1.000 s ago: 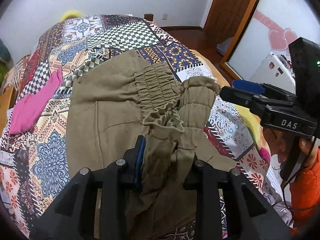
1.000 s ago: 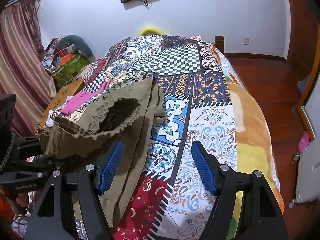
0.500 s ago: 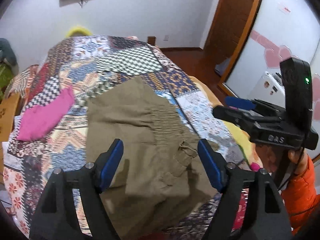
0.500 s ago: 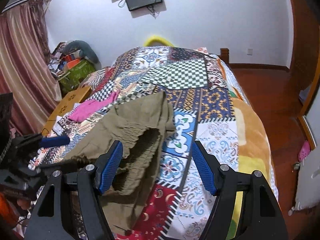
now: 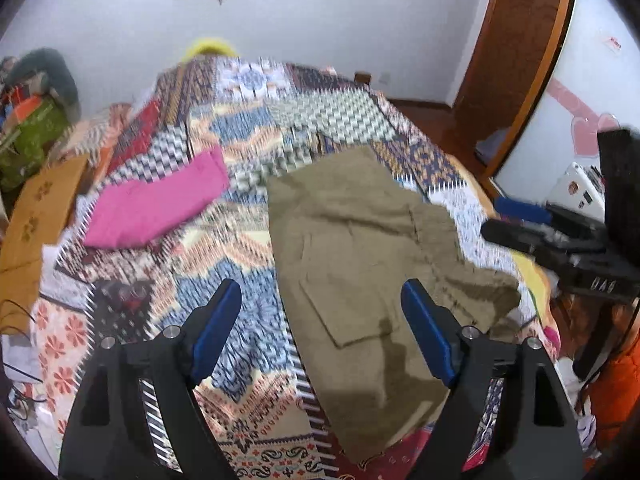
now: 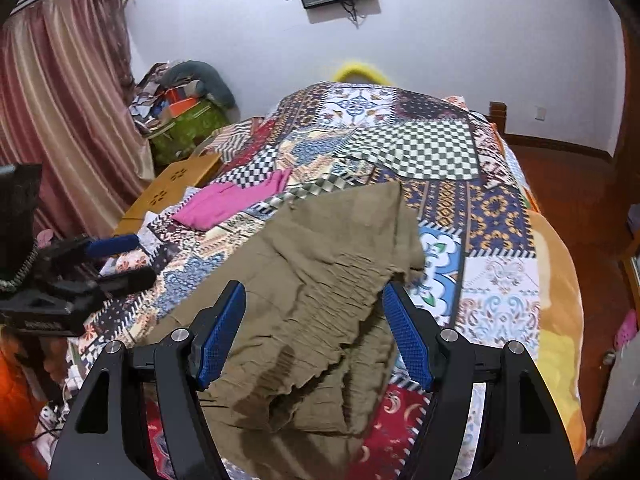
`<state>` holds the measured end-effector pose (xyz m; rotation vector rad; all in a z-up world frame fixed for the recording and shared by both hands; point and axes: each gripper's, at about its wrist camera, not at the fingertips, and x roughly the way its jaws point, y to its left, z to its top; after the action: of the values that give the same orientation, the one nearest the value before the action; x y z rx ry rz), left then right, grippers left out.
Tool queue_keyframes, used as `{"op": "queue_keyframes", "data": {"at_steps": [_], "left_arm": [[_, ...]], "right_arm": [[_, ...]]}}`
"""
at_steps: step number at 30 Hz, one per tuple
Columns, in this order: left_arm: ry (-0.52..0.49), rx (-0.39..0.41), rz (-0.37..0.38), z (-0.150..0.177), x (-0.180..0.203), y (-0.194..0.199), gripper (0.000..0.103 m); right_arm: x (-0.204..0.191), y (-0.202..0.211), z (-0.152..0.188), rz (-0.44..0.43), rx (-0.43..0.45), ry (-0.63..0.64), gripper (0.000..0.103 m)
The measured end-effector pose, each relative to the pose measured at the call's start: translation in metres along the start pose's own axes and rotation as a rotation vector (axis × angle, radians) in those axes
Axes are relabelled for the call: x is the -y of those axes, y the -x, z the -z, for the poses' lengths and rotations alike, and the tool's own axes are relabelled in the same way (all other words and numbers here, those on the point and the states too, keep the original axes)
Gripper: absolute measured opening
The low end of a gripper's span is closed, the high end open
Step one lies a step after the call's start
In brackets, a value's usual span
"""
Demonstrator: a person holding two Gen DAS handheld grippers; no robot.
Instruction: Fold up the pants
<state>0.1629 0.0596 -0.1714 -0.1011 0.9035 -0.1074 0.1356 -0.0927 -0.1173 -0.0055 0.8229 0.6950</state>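
The bed [image 5: 248, 216], under a patchwork quilt, fills both views. The pants [image 5: 360, 264], olive green, lie in a loose heap on the bed's near side, waistband end bunched toward the near edge and overlapping itself. A pink cloth [image 5: 160, 204] lies on the bed well apart from the pants, on their left in the left wrist view.

The left tool [image 5: 320, 328] hangs above the pants with its blue pads spread and nothing between them; the pants sit free on the bed below. The right tool [image 6: 314, 334] is likewise spread above the gathered waistband and pinches nothing.

Judged from this, one fold has been laid down and let go, and the step in hand is the pause between folds. The next move calls for each tool to take a fresh hold on an edge of the pants, probably flattening the rumpled waistband first.

A second ago the left tool was clamped on the bunched waistband, held up off the bed; now that cloth has dropped flat and both tools have drawn back from it.
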Motion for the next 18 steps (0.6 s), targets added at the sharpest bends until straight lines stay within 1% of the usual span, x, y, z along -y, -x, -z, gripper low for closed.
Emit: {"op": "queue_keyframes", "data": {"at_steps": [3,5,10,11,13,16,18], "left_arm": [[-0.003,-0.06,0.016,0.011,0.005,-0.018,0.082],[-0.006,-0.09,0.027,0.018,0.011,-0.027,0.082],[-0.037,-0.128,0.029,0.029,0.023,-0.041,0.082],[-0.043,-0.126,0.023,0.029,0.024,-0.041,0.082],[-0.039,-0.119,0.021,0.027,0.023,-0.039,0.082],[-0.019,-0.094,0.016,0.018,0.017,-0.033,0.082],[-0.013,-0.066,0.006,0.009,0.013,-0.026,0.082]], "right_arm": [[-0.005,-0.009,0.003,0.006,-0.021,0.013,0.068],[-0.006,-0.017,0.01,0.011,-0.054,0.017,0.068],[-0.001,-0.034,0.039,0.061,-0.137,0.023,0.068],[0.002,-0.035,0.046,0.057,-0.137,0.007,0.069],[0.01,-0.035,0.054,0.047,-0.119,-0.045,0.076],[0.018,-0.033,0.053,0.011,-0.125,-0.099,0.076],[0.017,-0.031,0.051,0.016,-0.128,-0.084,0.076]]}}
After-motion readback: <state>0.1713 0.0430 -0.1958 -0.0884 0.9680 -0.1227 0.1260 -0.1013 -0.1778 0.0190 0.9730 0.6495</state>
